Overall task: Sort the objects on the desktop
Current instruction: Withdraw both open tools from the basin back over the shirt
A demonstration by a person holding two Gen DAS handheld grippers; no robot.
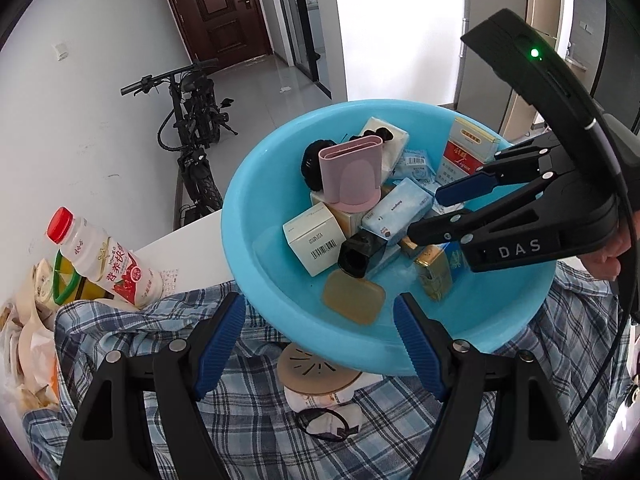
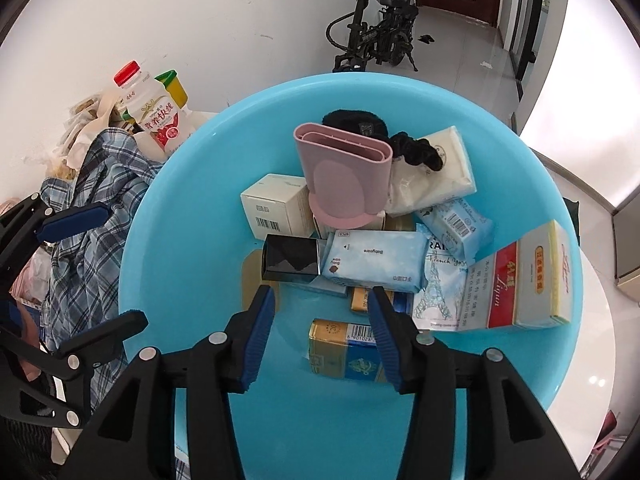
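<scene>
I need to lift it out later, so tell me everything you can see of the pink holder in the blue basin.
The pink holder is a matte, plastic-looking oval sleeve, open on top with an inner divider and a raised oval panel on its front. Its flared foot rests on the boxes piled in the blue basin, standing roughly upright. A black hair scrunchie and a dark bundle sit right behind it. Neither gripper touches it.

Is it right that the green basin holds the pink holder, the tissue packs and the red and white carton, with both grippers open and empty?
Not quite: the basin is light blue, not green, as the right wrist view shows. The rest stands: it holds the pink holder, the tissue packs and the red and white carton, and the left gripper and right gripper are both open and empty.
</scene>
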